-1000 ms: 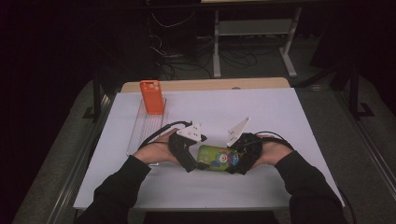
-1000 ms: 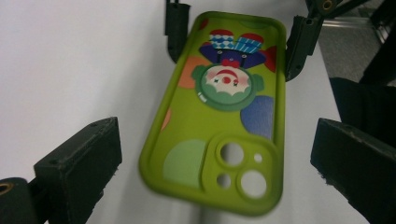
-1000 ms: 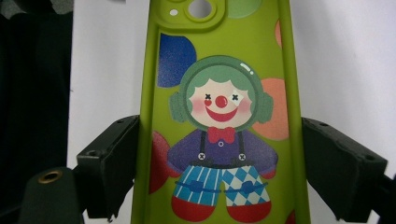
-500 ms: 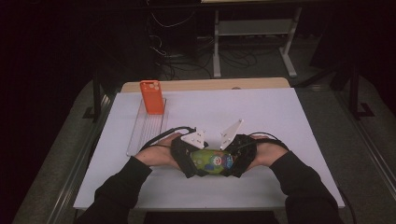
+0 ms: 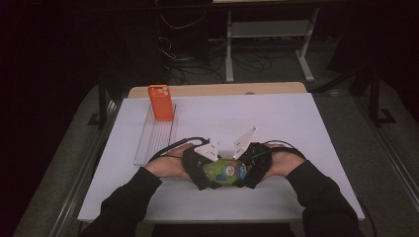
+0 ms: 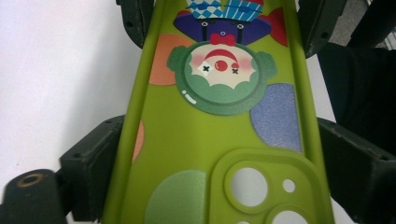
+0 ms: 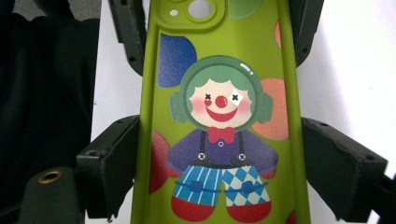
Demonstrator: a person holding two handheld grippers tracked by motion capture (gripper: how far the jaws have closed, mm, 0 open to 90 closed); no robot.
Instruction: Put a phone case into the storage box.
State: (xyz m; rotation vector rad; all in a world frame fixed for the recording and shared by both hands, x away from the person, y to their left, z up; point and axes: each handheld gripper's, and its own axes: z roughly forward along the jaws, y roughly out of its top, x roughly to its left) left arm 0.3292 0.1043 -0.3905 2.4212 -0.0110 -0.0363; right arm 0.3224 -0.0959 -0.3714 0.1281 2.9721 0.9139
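Note:
A green phone case [image 5: 225, 171] printed with a clown is held level, just above the white table, between both grippers. My left gripper [image 5: 200, 170] has the camera-cutout end. Its jaws have just been closing, and in the left gripper view they press on both long edges of the case [image 6: 205, 135] around my left gripper [image 6: 219, 140]. My right gripper [image 5: 249, 170] is shut on the other end. In the right gripper view the clown on the case [image 7: 219, 46] is upright, with both jaws of my right gripper [image 7: 222, 135] against its sides.
An orange phone case [image 5: 160, 102] stands upright at the far end of a long clear tray [image 5: 153, 140] at the left of the white table cover [image 5: 286, 123]. Beyond the table lie dark floor, cables and a metal frame.
Both grippers and the green case have come slightly toward the table's near edge. The two hands now stand closer together, one at each end of the case.

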